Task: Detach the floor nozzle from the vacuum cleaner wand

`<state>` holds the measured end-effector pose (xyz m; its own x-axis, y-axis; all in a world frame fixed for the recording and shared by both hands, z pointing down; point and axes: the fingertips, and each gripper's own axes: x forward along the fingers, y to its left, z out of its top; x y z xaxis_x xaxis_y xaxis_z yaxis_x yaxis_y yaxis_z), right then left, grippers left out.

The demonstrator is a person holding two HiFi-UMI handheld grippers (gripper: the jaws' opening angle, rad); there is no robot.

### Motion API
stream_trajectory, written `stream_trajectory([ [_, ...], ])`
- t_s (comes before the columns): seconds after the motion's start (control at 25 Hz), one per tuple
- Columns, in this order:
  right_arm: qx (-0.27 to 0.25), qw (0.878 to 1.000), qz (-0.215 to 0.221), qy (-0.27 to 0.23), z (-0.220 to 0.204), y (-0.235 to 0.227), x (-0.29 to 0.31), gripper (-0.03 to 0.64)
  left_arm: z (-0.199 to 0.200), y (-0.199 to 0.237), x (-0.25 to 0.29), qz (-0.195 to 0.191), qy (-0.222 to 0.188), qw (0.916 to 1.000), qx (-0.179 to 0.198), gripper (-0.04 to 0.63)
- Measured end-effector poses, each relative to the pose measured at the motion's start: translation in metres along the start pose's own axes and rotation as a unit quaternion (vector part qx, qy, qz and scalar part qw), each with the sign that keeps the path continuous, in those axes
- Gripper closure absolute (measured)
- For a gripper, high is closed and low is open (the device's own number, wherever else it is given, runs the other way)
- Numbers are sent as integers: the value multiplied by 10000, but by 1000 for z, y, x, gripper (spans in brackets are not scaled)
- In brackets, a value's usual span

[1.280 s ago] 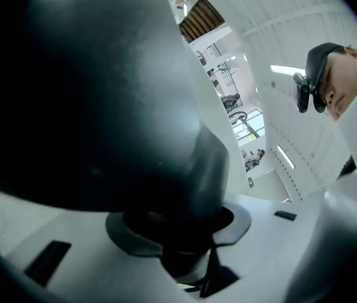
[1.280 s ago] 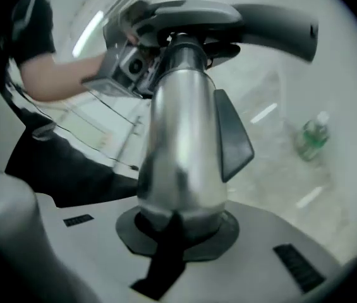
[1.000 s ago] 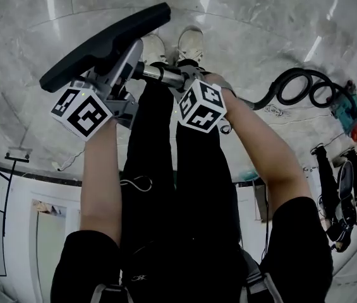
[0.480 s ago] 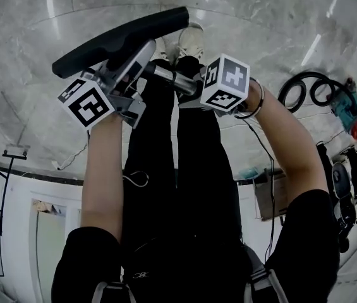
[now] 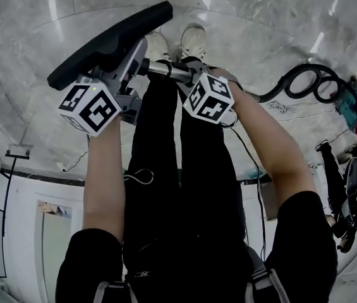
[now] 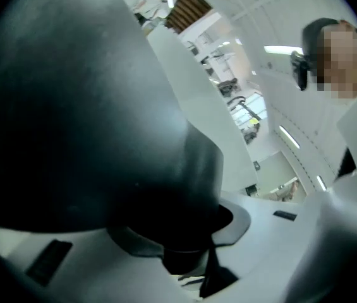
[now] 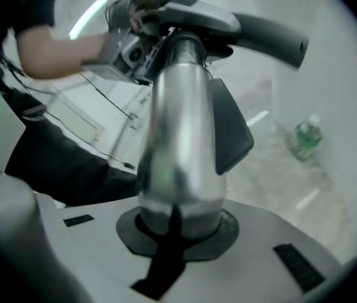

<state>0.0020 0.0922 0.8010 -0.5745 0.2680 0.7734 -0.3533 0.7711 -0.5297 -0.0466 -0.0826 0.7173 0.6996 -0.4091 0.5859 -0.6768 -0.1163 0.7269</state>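
Note:
The black floor nozzle [image 5: 112, 43] is held up off the floor at the left, still joined to the silver wand [image 5: 165, 70]. My left gripper [image 5: 124, 62] is closing on the nozzle's grey neck, which is pinched between its jaws. In the left gripper view the dark nozzle body [image 6: 90, 106] fills the frame above the left gripper [image 6: 184, 251]. My right gripper [image 5: 187, 76] is shut on the wand just right of the joint. In the right gripper view the wand [image 7: 178, 150] runs from the right gripper [image 7: 178, 226] up to the nozzle [image 7: 229, 24], with a black tab [image 7: 232, 131] on its side.
The person's legs and white shoes [image 5: 191, 41] are directly below the wand. A black coiled hose [image 5: 304, 84] leads to a teal vacuum body [image 5: 354, 109] at the right. A green bottle [image 7: 304, 137] stands on the marble floor. Dark items hang at the far right [image 5: 349, 194].
The right gripper swung up and right half a second ago, then came back down-left along the wand. The nozzle tipped slightly and returned. Both grips have held.

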Motion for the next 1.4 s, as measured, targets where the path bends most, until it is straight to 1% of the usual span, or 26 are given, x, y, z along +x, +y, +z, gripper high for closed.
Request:
stream_trajectory([
  [0.04, 63, 9975, 678, -206, -4, 12, -1, 565, 11, -8, -7, -192, -254, 9993, 202, 440],
  [0.08, 164, 9928, 1135, -346, -13, 20, -4, 565, 32, -11, -17, -297, -654, 9970, 295, 442],
  [0.12, 278, 9905, 1289, -386, -26, 22, -6, 565, 61, -6, -29, -285, -1086, 9931, 343, 443],
  [0.16, 364, 9916, 1195, -322, -42, 19, -6, 565, 91, 3, -40, -202, -1413, 9890, 398, 443],
  [0.2, 387, 9944, 963, -188, -58, 15, -5, 565, 112, 12, -46, -115, -1570, 9866, 432, 443],
  [0.28, 214, 9988, 431, 55, -77, 6, -3, 565, 127, 24, -48, 0, -1552, 9872, 380, 443],
  [0.36, 19, 10000, -25, 46, -77, -11, -3, 565, 123, 33, -48, 147, -1472, 9884, 351, 443],
  [0.44, 113, 9993, -338, -80, -66, -31, -3, 565, 117, 41, -51, 333, -1435, 9886, 312, 443],
  [0.56, 339, 9974, -609, -196, -44, -60, -1, 565, 114, 46, -52, 451, -1494, 9877, -27, 443],
  [0.64, 318, 9966, -723, -242, -32, -71, 1, 565, 113, 44, -50, 514, -1517, 9870, -128, 443],
  [0.72, 298, 9957, -833, -268, -22, -76, 4, 565, 111, 40, -46, 508, -1508, 9872, -136, 443],
  [0.92, 291, 9952, -874, -327, -5, -78, 9, 565, 109, 32, -37, 464, -1329, 9900, 13, 443],
  [1.08, 254, 9944, -929, -425, -9, -75, 5, 565, 107, 31, -36, 456, -1348, 9898, -79, 443],
  [1.24, 291, 9940, -948, -456, -12, -74, 0, 565, 111, 31, -40, 659, -1460, 9871, -29, 443],
  [1.4, 246, 9939, -960, -479, -16, -76, -1, 565, 105, 22, -32, 483, -1462, 9880, -152, 443],
])
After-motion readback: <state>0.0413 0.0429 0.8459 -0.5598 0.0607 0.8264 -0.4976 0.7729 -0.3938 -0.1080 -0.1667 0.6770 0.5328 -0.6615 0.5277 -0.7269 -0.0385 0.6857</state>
